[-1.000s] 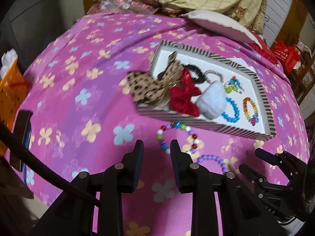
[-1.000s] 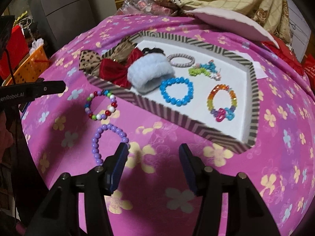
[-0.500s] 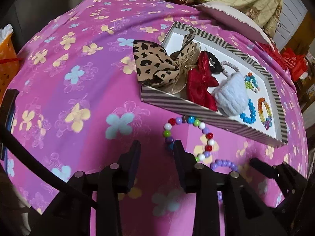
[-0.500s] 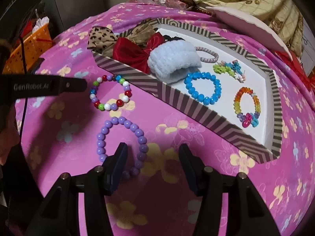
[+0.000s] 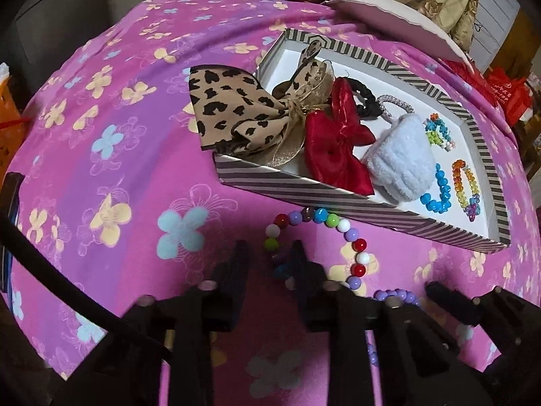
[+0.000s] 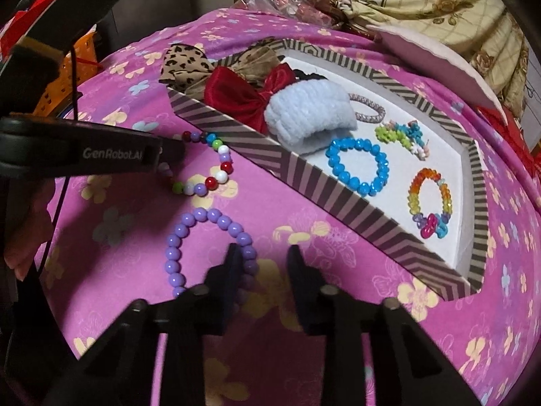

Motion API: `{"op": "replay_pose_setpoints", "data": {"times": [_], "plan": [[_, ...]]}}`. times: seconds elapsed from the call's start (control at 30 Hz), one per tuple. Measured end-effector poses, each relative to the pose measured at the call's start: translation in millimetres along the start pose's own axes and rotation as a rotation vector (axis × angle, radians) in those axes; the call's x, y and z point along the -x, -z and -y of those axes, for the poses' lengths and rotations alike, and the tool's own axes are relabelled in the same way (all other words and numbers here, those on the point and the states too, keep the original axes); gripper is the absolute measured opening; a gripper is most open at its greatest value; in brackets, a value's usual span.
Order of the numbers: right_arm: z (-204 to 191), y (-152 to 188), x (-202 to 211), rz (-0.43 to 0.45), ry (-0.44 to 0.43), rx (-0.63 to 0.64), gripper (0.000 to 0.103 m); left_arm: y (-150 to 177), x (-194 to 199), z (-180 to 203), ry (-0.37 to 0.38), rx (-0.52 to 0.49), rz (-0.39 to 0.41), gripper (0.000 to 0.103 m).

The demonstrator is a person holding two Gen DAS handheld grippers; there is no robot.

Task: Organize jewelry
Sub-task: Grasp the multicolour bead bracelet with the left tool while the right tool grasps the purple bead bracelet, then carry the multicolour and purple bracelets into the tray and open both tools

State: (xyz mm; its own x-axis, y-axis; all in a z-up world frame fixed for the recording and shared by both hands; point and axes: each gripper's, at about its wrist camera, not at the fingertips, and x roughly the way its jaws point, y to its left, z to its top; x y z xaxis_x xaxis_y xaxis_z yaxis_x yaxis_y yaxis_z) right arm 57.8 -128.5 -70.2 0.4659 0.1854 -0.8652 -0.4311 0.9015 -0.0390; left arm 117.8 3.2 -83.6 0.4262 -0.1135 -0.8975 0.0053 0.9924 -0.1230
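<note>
My left hand-held gripper (image 5: 268,253) has come down and forward over the last second: the mixed bead bracelet (image 5: 338,228), which lay well ahead of its tips, now has its near-left beads between the parted fingers. The fingers are no wider apart than before. My right hand-held gripper (image 6: 262,260) has also closed in, and leftward: the purple bracelet (image 6: 189,223), earlier off beyond its left finger, now has its right side at and behind that finger (image 6: 233,264), with some beads hidden. Its fingers stand a little closer together than a second ago. In the right view the left hand-held gripper now covers part of the mixed bracelet.
</note>
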Motion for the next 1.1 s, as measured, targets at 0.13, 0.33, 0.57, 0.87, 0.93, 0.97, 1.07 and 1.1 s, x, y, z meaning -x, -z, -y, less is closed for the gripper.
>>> {"op": "replay_pose_setpoints", "data": {"times": [0.13,0.33,0.57,0.87,0.93,0.97,1.07,1.1], "plan": [[-0.6,0.6,0.8,0.001,-0.001,0.007,0.01,1.6,1.8,2.5,0.029,-0.008,-0.006,0.017],[0.9,1.1,15.2,0.026,-0.018,-0.001,0.009,7.1,11.4,6.4,0.058,-0.035,0.001,0.017],[7.1,-5.7,46.9,0.082,-0.007,0.007,0.009,2.6,48.1,10.2,0.1,-0.066,0.049,0.017],[26.3,-14.6,84.7,0.139,0.034,0.002,0.009,-14.7,89.6,27.8,0.113,-0.114,0.106,0.017],[34.8,-15.7,91.4,0.148,0.044,-0.012,0.009,-17.8,94.9,33.8,0.111,-0.125,0.116,0.017],[40.1,-16.8,95.0,0.154,0.043,-0.025,0.009,-20.5,97.7,37.6,0.111,-0.132,0.122,0.017],[54.3,-19.0,105.2,0.174,0.061,-0.048,0.01,-27.5,103.4,49.4,0.121,-0.149,0.13,0.017],[60.4,-20.1,108.8,0.182,0.069,-0.058,0.009,-29.2,104.6,53.5,0.124,-0.156,0.132,0.017]]}}
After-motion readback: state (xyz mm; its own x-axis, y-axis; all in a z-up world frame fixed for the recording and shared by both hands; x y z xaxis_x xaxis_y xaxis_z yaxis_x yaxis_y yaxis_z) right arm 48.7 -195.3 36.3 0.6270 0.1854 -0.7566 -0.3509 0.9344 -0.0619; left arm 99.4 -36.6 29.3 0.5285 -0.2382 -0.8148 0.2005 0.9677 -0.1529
